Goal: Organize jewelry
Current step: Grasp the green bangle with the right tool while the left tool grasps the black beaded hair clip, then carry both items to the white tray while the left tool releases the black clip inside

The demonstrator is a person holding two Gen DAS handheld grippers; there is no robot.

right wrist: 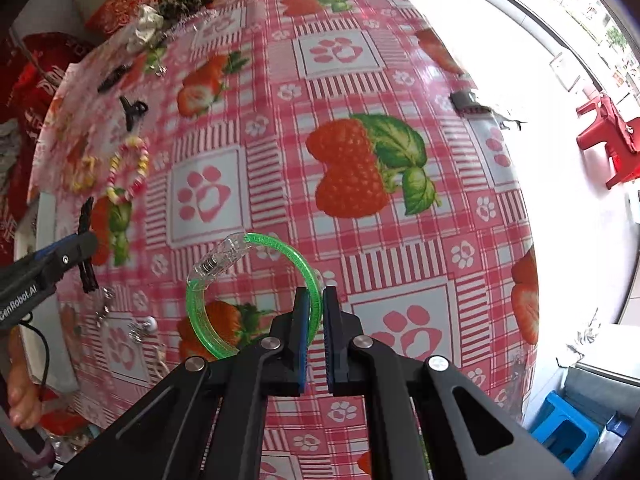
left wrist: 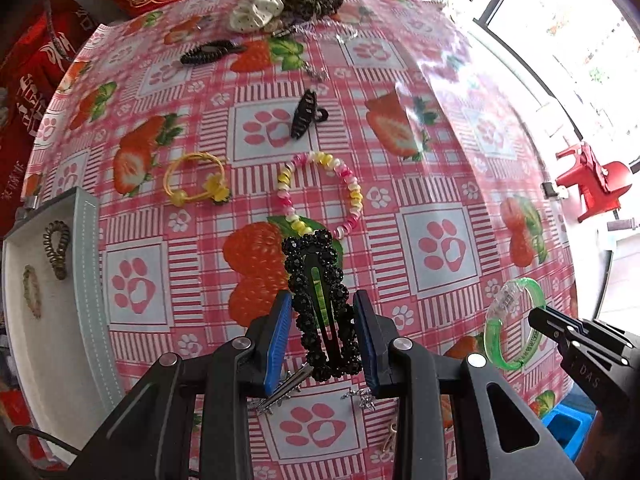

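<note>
Black beaded hair clip (left wrist: 320,304): your left gripper (left wrist: 322,340) clamps it between both pads.
Green bangle (right wrist: 256,300): your right gripper (right wrist: 316,344) pinches its rim, jaws almost together.

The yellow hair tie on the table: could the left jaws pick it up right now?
Probably not yet. The left gripper already holds the black beaded hair clip; the yellow hair tie lies unobstructed on the tablecloth.

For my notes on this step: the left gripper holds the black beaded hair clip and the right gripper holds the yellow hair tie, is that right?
Not quite. The right gripper is shut on the green bangle, as the right wrist view shows; the yellow hair tie lies on the table. The left gripper does hold the black beaded hair clip.
</note>
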